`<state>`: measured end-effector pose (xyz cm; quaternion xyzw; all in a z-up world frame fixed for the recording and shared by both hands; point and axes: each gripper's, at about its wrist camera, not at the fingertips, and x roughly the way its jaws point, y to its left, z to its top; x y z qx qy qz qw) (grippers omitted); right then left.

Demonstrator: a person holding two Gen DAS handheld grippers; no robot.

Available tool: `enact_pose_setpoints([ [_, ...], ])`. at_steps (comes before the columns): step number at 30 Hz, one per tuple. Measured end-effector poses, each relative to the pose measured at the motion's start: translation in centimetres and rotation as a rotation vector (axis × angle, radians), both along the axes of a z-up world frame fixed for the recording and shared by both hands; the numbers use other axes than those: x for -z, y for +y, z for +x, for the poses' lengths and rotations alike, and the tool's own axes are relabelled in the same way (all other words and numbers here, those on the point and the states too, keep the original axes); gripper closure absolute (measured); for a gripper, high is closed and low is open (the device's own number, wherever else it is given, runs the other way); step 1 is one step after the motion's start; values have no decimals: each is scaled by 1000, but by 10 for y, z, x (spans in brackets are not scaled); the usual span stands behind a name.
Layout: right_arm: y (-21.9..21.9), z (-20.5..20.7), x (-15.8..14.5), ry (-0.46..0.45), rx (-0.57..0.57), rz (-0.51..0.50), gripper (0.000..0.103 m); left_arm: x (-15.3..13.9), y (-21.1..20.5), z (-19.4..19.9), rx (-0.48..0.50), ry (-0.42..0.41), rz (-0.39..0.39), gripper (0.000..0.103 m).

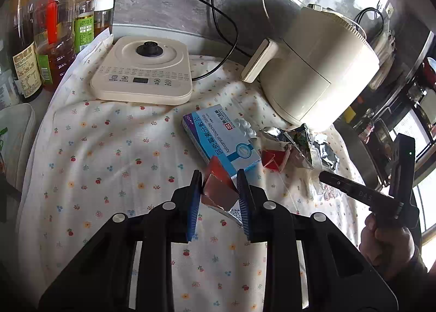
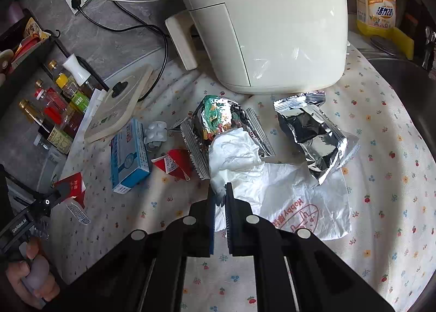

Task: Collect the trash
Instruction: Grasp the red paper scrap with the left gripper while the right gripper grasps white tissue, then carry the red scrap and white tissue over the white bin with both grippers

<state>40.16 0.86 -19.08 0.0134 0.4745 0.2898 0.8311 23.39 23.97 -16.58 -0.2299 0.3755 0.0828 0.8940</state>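
Note:
My left gripper (image 1: 219,182) is shut on a red torn carton piece (image 1: 218,189), held just above the floral cloth; it also shows in the right wrist view (image 2: 71,185). My right gripper (image 2: 220,196) is shut on the bunched edge of a white plastic bag (image 2: 275,184) lying on the cloth. A blue medicine box (image 1: 222,139) with a pill blister (image 2: 156,133) lies beside it. Another red carton scrap (image 2: 174,163), a colourful foil wrapper (image 2: 218,118) and a silver foil wrapper (image 2: 313,135) lie near the bag.
A cream air fryer (image 2: 261,20) stands behind the trash. A kettle base (image 1: 141,72) sits at the left, with oil and sauce bottles (image 1: 54,28) beyond. Cables (image 2: 122,26) run to wall sockets. A yellow detergent bottle (image 2: 377,4) stands by the sink (image 2: 403,72).

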Motion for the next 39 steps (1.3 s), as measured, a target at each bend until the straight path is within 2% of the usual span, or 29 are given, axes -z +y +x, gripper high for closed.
enact_pose_setpoints([
  [9,-50,-40,-23,-46,108,67,99,-6,-25,15,134,-33,-5,77],
  [18,-133,-78,-37,-79,241,69,99,-8,-92,48,315,-50,-13,77],
  [27,-254,-129,-38,-84,423,88,99,-13,-208,59,504,-48,6,77],
  [34,-367,-198,-38,-74,556,56,99,-7,-325,32,651,-1,-1,77],
  [39,-431,-243,-25,-57,649,45,99,0,-399,6,753,28,17,77],
])
